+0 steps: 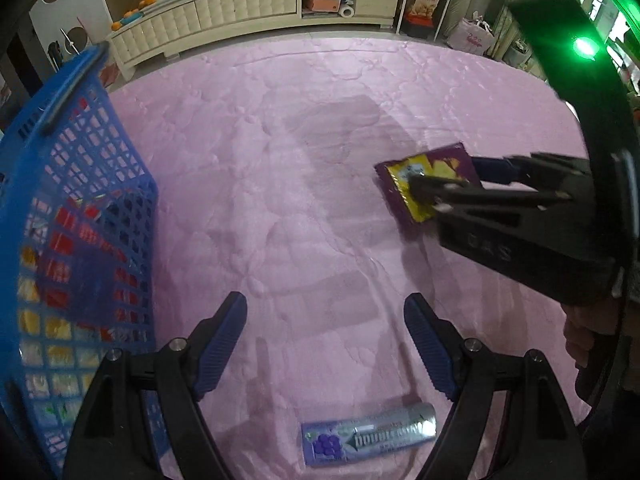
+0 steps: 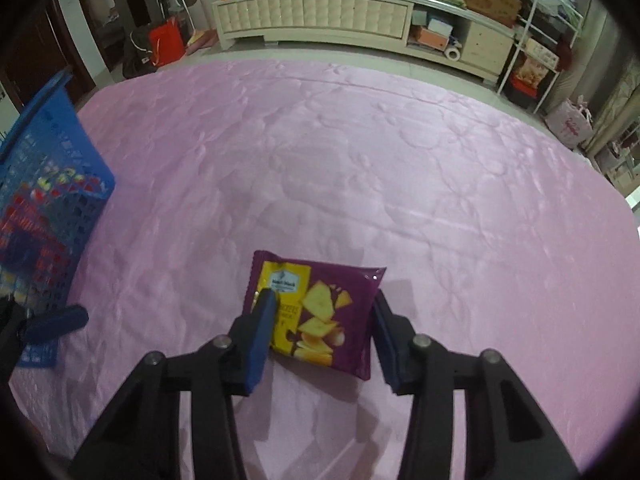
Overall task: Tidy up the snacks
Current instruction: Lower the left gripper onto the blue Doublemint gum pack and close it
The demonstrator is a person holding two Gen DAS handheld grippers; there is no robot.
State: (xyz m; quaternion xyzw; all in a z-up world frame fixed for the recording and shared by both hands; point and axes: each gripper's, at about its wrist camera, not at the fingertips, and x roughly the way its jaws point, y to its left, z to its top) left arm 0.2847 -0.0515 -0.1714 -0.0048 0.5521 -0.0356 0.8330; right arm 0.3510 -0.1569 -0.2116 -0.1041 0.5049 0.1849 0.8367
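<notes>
A purple-and-yellow cracker packet (image 2: 320, 312) lies flat on a pink quilted cover (image 2: 360, 160), framed by the two blue pads of the right gripper (image 2: 324, 332). In the right wrist view the left pad (image 2: 262, 332) overlaps the packet's left edge at the yellow label, while the right pad sits just beside its right edge; whether the pads actually press the packet can't be told, and the pkt rests on the cover, not lifted. The jaws stand partway closed around it, neither wide nor together.

Seen from the left wrist view, the same packet (image 1: 428, 184) sits at right, mid-distance, w/ the right gripper (image 1: 452, 188) reaching in from the right edge and its black fingers crossing the packet's near-right corner.

The left gripper (image 1: 326, 344) hangs over bare cover with its jaws spread wide and nothing between them. A silver-and-purple stick pack of grape gum (image 1: 368, 436) lies on the cover nearer than the fingertips, low in frame, between the two black arms and apart from both pads.

A blue mesh basket (image 1: 80, 200) stands at far left, tilted in the lens, w/ red, yellow and white wrappers visible through its lattice. In the right wrist view the basket (image 2: 44, 184) is well apart from the cracker packet, off to the left. A long cream cabinet (image 2: 320, 16) runs along the far wall beyond the cover.
</notes>
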